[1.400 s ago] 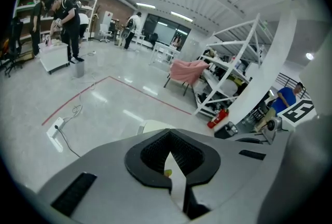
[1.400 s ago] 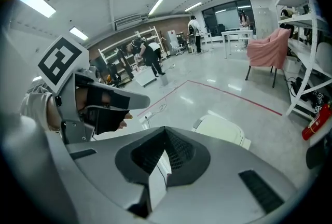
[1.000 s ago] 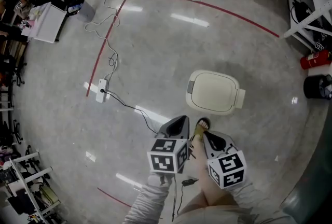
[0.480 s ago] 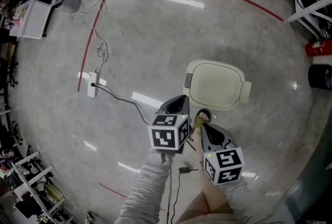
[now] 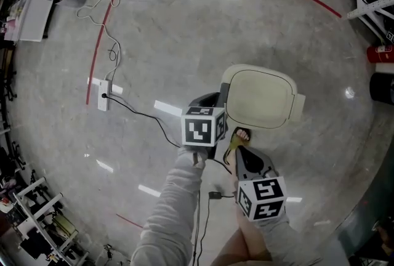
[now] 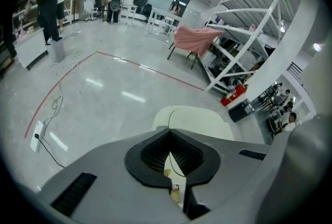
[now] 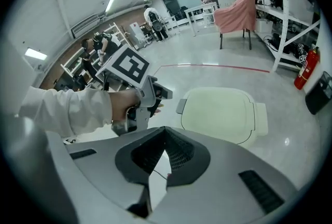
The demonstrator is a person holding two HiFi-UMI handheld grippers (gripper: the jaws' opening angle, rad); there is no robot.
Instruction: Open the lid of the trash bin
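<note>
A cream trash bin stands on the floor with its lid down; a grey tab sits on its left side. My left gripper reaches forward, its shut tips right beside that tab, nothing held. The right gripper hangs back near a sandalled foot, shut and empty, short of the bin's near edge. In the left gripper view the bin lies just beyond the shut left gripper. In the right gripper view the bin lies ahead of the right gripper, with the left gripper's cube to the left.
A power strip with a black cable lies on the floor to the left, inside a red tape line. A fire extinguisher and a black bucket stand at the right. White racks and a cloth-draped chair stand behind.
My left gripper has moved forward, from beside the right one up to the bin's left side. The bin now lies closer below me. The right gripper has hardly shifted.
</note>
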